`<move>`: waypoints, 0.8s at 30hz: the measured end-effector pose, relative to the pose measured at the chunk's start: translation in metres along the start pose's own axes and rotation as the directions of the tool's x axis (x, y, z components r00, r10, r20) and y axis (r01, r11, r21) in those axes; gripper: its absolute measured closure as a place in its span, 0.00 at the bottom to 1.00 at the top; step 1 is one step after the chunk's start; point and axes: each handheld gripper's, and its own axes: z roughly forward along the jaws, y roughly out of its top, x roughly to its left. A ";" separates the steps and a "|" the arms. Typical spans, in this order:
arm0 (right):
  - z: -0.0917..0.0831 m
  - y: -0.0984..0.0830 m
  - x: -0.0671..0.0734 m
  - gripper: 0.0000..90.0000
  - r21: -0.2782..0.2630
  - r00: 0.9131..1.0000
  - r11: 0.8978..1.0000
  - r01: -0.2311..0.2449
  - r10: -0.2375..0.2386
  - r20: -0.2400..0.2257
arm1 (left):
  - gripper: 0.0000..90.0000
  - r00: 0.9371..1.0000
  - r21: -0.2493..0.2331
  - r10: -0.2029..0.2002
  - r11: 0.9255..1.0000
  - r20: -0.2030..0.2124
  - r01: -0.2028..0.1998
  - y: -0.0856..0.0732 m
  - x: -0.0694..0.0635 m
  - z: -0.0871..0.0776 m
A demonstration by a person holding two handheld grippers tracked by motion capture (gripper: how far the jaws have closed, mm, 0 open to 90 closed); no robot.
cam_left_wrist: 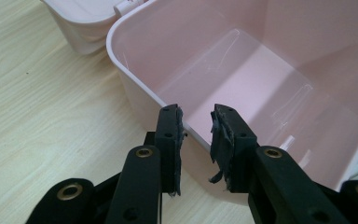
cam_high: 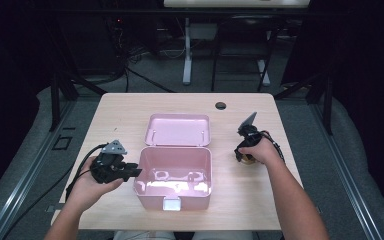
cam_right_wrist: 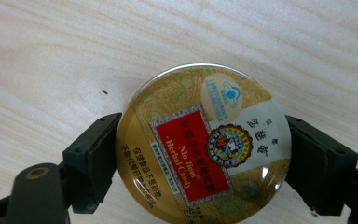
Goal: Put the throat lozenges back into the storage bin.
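A round gold candy tin (cam_right_wrist: 204, 145) with a red label is clamped at its rim between the two pads of the right claw (cam_right_wrist: 200, 163), flat on the pale wooden tabletop (cam_right_wrist: 74, 56). In the high view the right claw (cam_high: 247, 150) is seen to the right of an open pink box (cam_high: 174, 176), apart from it, with the tin (cam_high: 248, 159) under the hand. The box's lid (cam_high: 178, 129) is folded back flat on the tabletop behind it. The left claw (cam_left_wrist: 196, 140) is held narrowly apart astride the box's near wall (cam_left_wrist: 140, 88), one pad outside and one inside; whether the pads press the wall cannot be told. In the high view the left claw (cam_high: 132, 172) is at the box's left side.
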 end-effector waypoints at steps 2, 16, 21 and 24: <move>0.001 0.001 0.000 0.20 -0.008 1.000 1.000 0.006 -0.006 0.002 | 0.80 1.000 0.000 0.000 1.000 0.000 0.000 0.000 0.000 0.000; 0.002 0.005 0.004 0.21 0.007 0.999 1.000 0.026 -0.026 0.041 | 0.80 1.000 -0.002 -0.002 1.000 0.001 0.002 0.000 0.000 0.000; 0.003 0.005 0.004 0.21 -0.003 0.999 1.000 0.017 -0.017 0.041 | 0.80 1.000 -0.001 -0.002 1.000 0.002 0.002 0.000 0.000 0.000; 0.002 0.006 0.004 0.21 0.013 0.999 1.000 0.026 -0.027 0.046 | 0.80 1.000 -0.001 -0.002 1.000 0.001 0.002 0.000 0.000 0.000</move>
